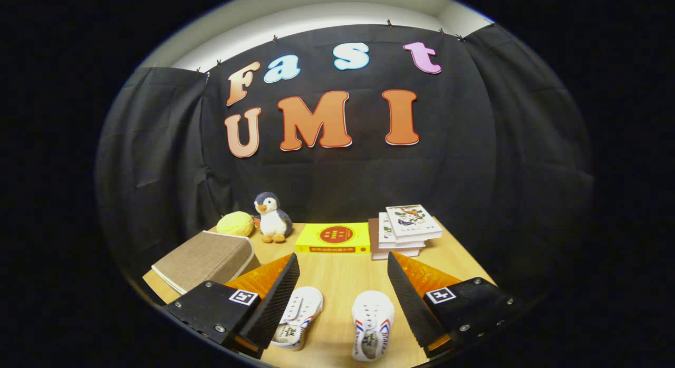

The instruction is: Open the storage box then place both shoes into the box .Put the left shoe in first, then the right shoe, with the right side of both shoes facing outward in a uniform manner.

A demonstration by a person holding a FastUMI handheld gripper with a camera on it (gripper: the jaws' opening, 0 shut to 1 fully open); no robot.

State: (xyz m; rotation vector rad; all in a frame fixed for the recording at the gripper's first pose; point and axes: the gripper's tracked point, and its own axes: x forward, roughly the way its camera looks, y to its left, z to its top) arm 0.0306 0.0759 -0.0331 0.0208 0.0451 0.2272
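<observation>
Fingers spread wide, holding nothing. Both shoes lie on the tabletop between them: one shoe on its side against the left finger, the other shoe upright, nearer the right finger. Storage box, fabric-covered and lid shut, sits beyond the left finger. Shoes look light, soft canvas with stiffer rubber soles; probably best pinched across the heel collar or sidewall.

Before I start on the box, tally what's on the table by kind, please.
Shoes: 2, and, between the open gripper fingers
Storage box: 1
Books: 4, yellow, stack of three
Plush penguin: 1
Yellow ball: 1
Total: 9
</observation>
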